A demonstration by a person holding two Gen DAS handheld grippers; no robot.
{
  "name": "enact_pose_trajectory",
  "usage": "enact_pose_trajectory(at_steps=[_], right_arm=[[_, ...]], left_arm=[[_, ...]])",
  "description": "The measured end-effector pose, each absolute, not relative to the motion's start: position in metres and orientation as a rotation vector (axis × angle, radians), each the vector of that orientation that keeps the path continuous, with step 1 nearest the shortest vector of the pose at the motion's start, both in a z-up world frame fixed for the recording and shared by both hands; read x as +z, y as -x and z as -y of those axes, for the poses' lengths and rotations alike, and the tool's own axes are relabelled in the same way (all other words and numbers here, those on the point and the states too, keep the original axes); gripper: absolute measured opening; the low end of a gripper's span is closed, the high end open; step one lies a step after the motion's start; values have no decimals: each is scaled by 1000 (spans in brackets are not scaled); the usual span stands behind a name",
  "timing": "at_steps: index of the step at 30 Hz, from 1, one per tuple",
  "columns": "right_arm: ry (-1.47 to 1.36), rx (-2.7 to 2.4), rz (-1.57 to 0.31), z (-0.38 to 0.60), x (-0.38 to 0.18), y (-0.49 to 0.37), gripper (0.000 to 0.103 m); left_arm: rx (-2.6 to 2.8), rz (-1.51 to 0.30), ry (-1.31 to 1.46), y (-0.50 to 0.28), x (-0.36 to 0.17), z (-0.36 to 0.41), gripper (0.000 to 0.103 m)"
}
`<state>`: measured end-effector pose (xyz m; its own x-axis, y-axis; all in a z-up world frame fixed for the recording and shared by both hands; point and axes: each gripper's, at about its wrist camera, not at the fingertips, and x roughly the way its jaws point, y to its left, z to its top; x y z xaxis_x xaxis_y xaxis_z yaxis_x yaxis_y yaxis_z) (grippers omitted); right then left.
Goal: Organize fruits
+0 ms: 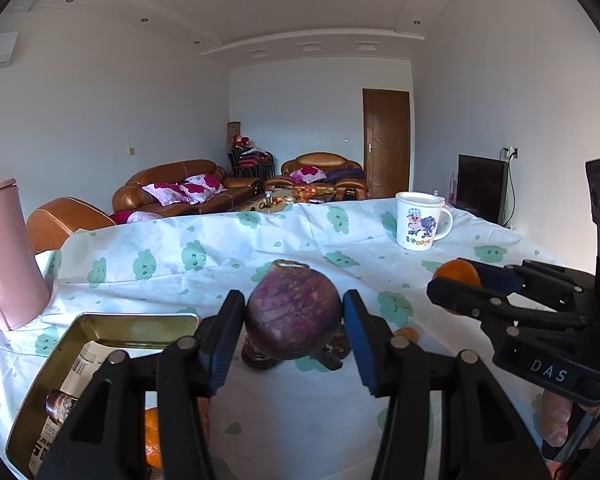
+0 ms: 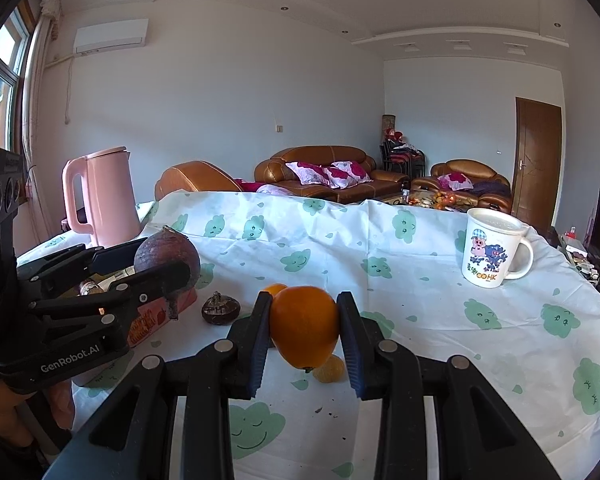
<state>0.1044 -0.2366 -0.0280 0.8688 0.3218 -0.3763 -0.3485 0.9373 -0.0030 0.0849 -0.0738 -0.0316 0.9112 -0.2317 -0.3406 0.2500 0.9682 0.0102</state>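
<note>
My left gripper point(image 1: 293, 309) is shut on a round purple fruit point(image 1: 292, 314) and holds it just above the table; the right wrist view shows this gripper point(image 2: 161, 264) and its fruit point(image 2: 166, 254) at the left. My right gripper point(image 2: 304, 310) is shut on an orange point(image 2: 304, 326), also lifted a little off the cloth. In the left wrist view the right gripper point(image 1: 456, 285) and its orange point(image 1: 458, 273) sit to the right. A gold tin point(image 1: 140, 332) lies low at the left, with a small bottle and an orange point(image 1: 153, 440) inside.
Dark brown bulbs point(image 2: 220, 310) and small orange pieces point(image 2: 330, 371) lie on the white cloth with green clouds. A cartoon mug point(image 2: 490, 254) stands far right, a pink kettle point(image 2: 104, 196) far left. A person's fingers show at the lower edges.
</note>
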Motion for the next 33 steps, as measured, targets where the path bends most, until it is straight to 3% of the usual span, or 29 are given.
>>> enact_pose_trajectory(at_steps=[33], right_arm=[[124, 338, -276, 227, -21, -83, 35]], left_arm=[[-249, -312, -42, -65, -28, 69, 53]])
